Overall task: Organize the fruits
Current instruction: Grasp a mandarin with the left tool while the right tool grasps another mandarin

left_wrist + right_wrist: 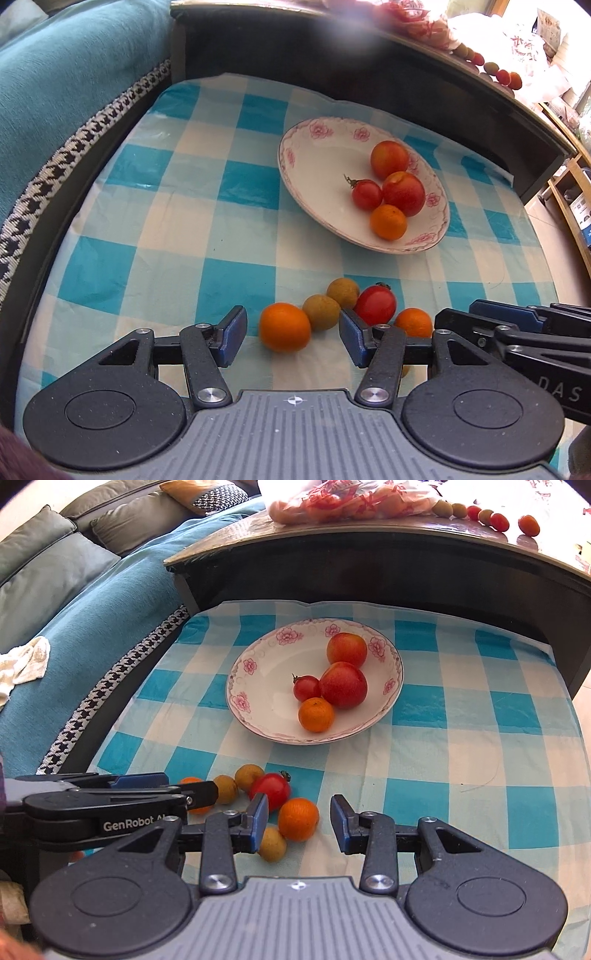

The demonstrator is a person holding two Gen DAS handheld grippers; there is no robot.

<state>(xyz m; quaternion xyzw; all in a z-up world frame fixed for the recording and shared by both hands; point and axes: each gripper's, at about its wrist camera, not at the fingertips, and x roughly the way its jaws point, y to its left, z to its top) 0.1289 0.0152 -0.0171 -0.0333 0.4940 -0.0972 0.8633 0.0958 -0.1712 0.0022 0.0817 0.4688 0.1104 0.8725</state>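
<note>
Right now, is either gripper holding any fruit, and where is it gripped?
No. The left gripper and right gripper are both open over loose fruit, gripping nothing.

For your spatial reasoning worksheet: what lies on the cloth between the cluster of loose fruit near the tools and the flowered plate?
Nothing: in both wrist views only bare checked cloth separates the loose fruit cluster from the plate.

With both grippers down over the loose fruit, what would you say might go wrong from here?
The left gripper brackets an orange that touches a longan; closing may nudge that neighbour away. The right gripper works close beside the left, so they could collide. The round fruit may roll on the checked cloth.
</note>
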